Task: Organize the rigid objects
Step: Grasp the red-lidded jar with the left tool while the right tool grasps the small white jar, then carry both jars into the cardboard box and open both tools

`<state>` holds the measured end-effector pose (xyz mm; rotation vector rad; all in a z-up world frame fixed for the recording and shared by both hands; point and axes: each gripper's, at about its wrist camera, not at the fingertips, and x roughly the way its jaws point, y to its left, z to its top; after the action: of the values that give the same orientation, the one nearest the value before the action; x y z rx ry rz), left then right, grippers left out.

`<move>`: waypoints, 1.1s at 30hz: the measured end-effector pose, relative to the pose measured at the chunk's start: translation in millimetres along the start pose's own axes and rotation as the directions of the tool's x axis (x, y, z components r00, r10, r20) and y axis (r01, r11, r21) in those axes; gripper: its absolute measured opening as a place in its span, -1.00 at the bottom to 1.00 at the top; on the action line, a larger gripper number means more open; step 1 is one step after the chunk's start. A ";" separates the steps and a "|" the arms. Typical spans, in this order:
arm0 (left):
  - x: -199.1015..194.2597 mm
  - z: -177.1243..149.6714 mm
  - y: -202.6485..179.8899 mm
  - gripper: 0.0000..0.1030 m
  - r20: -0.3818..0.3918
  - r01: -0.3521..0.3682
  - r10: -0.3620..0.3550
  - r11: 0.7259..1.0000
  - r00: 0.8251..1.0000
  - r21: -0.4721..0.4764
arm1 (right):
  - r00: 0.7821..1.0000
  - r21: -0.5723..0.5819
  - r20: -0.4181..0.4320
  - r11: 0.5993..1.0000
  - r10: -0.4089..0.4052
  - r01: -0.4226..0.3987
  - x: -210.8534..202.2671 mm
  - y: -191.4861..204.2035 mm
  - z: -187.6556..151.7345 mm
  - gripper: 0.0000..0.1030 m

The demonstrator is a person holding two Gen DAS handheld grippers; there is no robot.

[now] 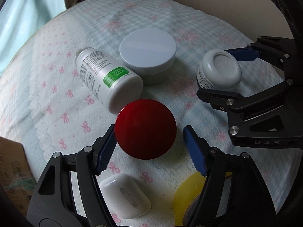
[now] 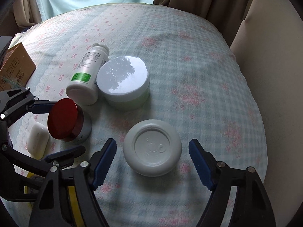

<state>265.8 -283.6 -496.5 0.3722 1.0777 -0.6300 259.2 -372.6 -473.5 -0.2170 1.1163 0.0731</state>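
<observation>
A red-lidded jar is straddled by the left gripper and a white jar by the right gripper, both jaws part-open and neither jar yet clamped; nothing appears sorted.

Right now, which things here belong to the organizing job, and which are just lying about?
Job:
- red-lidded jar, between the left gripper's jaws
- small white jar, between the right gripper's jaws
- white bottle, on its side
- large pale-lidded jar
- white earbud case

Lying about:
- cardboard box
- bedspread
</observation>
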 end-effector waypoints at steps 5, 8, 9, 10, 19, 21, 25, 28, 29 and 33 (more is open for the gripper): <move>7.4 6.6 4.5 -0.01 -0.006 -0.013 0.013 1.000 1.000 -0.010 | 1.000 -0.001 -0.020 1.000 0.023 -0.023 8.5 -3.6 2.8 0.02; 8.8 8.7 5.2 -0.01 -0.007 -0.013 0.013 1.000 1.000 -0.017 | 0.999 0.008 -0.017 1.000 0.028 -0.028 9.4 -5.4 2.7 0.02; 9.1 9.5 3.9 -0.01 -0.008 -0.020 0.020 1.000 1.000 -0.012 | 0.999 0.009 -0.016 1.000 0.028 -0.028 9.4 -5.3 2.3 0.02; 8.5 9.5 2.8 -0.01 -0.008 -0.025 0.025 1.000 1.000 -0.011 | 0.999 0.010 -0.015 1.000 0.028 -0.028 9.7 -5.8 2.0 0.02; 0.5 10.5 3.1 -0.02 -0.002 -0.039 0.039 0.998 0.999 -0.050 | 0.999 0.036 -0.010 0.999 0.036 -0.036 3.9 -7.2 3.4 0.01; -5.4 11.5 3.0 -0.02 0.009 -0.040 0.041 0.998 0.999 -0.057 | 0.999 0.040 -0.001 0.999 0.032 -0.032 -2.3 -7.5 3.0 0.01; -25.2 13.4 2.5 -0.02 0.031 -0.050 0.053 0.996 0.998 -0.069 | 0.999 0.072 0.024 0.997 0.022 -0.024 -21.9 -10.8 5.7 0.01; -47.7 18.4 4.0 -0.02 0.050 -0.051 0.056 0.995 0.997 -0.089 | 0.999 0.104 0.050 0.995 0.006 -0.011 -45.6 -14.2 10.9 0.01; -57.1 20.3 4.8 -0.02 0.059 -0.051 0.057 0.994 0.997 -0.096 | 0.998 0.112 0.059 0.994 -0.002 -0.005 -55.7 -15.0 13.3 0.01; -106.6 28.1 7.8 -0.02 0.107 -0.061 0.074 0.991 0.991 -0.123 | 0.995 0.126 0.095 0.992 -0.029 0.017 -105.4 -12.9 24.2 0.01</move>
<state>255.7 -262.5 -388.5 0.2655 0.9868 -0.5172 236.4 -374.8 -367.0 -0.1131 1.0179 -0.0071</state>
